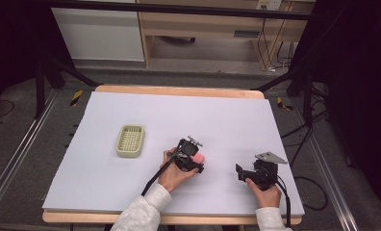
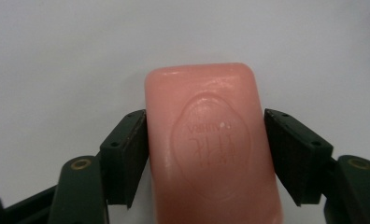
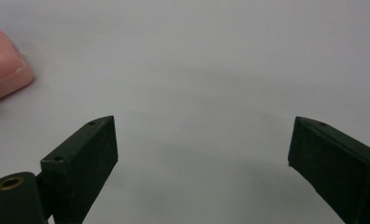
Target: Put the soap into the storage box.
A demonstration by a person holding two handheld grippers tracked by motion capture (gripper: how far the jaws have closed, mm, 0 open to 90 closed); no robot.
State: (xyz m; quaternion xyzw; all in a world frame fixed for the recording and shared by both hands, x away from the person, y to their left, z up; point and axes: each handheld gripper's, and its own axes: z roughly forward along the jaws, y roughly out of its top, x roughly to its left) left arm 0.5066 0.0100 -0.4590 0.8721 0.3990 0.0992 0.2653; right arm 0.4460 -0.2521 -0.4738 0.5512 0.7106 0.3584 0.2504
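1. Near the table's front edge, roughly mid-width, pink soap bar (image 2: 211,144) is lying flat on the white table cover (image 1: 179,115), embossed stamp facing up.
2. Left gripper (image 2: 206,140) is sitting around the bar: both pads are pressing on its long sides, jaws partly closed, so it is gripping the soap. The high view is showing the same gripper (image 1: 192,156) with the pink bar (image 1: 198,158) peeking out at its tip.
3. Left hand (image 1: 173,173) is wrapping the gripper body, with its cable trailing back toward the front edge.
4. Right gripper (image 3: 202,154) is holding its jaws wide apart with bare cover between them. The soap's corner (image 3: 5,60) is lying well off to one side, clear of both pads.
5. Right hand (image 1: 265,192) is holding that gripper (image 1: 248,174) near the front-right corner, apart from the left one.
6. Cream slotted soap dish (image 1: 130,140) is sitting on the left half of the table, apart from both grippers.
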